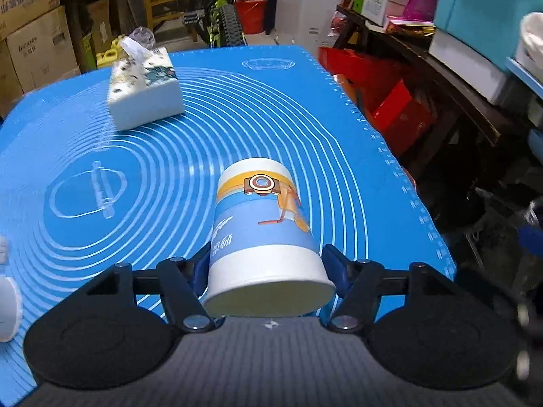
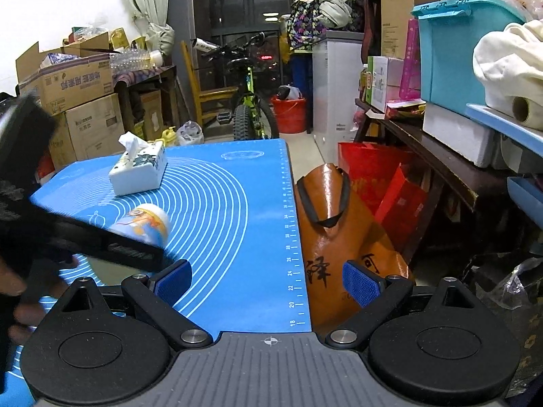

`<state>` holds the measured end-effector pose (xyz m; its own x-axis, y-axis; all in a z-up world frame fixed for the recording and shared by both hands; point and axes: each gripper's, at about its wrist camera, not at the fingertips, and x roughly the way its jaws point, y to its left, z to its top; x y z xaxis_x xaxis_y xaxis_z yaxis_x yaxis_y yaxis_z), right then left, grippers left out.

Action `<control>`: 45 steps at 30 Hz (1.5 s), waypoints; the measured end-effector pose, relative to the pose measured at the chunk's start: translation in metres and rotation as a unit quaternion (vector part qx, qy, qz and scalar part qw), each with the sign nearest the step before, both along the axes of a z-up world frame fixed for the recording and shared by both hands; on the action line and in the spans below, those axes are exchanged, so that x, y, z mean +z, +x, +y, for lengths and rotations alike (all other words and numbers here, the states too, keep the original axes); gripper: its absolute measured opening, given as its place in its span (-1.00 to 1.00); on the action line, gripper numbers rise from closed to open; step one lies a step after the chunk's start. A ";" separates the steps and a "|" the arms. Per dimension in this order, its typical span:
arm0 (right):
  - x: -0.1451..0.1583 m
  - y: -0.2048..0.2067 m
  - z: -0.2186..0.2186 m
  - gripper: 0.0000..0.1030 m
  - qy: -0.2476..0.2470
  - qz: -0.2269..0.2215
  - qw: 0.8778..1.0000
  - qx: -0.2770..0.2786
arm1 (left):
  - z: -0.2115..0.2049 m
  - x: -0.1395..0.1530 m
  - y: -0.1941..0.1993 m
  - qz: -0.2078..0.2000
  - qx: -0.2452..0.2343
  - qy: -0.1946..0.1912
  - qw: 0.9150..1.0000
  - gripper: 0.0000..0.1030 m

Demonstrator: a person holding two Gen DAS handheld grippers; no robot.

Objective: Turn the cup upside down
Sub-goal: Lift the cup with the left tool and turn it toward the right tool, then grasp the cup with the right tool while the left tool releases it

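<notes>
A paper cup (image 1: 261,234) with blue, white and yellow print is held between the fingers of my left gripper (image 1: 268,266). The gripper is shut on it near its open rim. The cup is tilted, its base pointing away from the camera and its mouth toward it, above the blue mat (image 1: 169,156). In the right wrist view the cup (image 2: 146,222) shows at the left, partly hidden behind the black left gripper body (image 2: 101,237). My right gripper (image 2: 268,279) is open and empty over the mat's right edge (image 2: 292,237).
A white tissue box (image 1: 144,90) stands on the far left of the mat; it also shows in the right wrist view (image 2: 139,169). A brown bag (image 2: 339,237) and red bags (image 2: 390,186) stand beside the table on the right. Shelves, boxes and a bicycle lie beyond.
</notes>
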<state>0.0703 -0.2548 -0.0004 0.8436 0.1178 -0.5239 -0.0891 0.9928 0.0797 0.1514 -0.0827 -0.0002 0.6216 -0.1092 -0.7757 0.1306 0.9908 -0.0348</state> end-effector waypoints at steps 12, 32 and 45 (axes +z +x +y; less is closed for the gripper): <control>0.009 -0.020 0.035 0.85 0.002 0.003 0.999 0.043 | 0.055 0.004 -0.073 0.013 0.013 0.010 1.000 0.32; 0.009 -0.025 0.060 0.85 -0.018 0.026 0.998 0.062 | 0.072 -0.008 -0.081 0.010 0.025 -0.003 1.000 0.87; 0.038 -0.031 0.081 0.85 -0.005 0.016 0.995 0.097 | 0.098 0.037 -0.127 -0.068 0.026 -0.006 0.997 0.96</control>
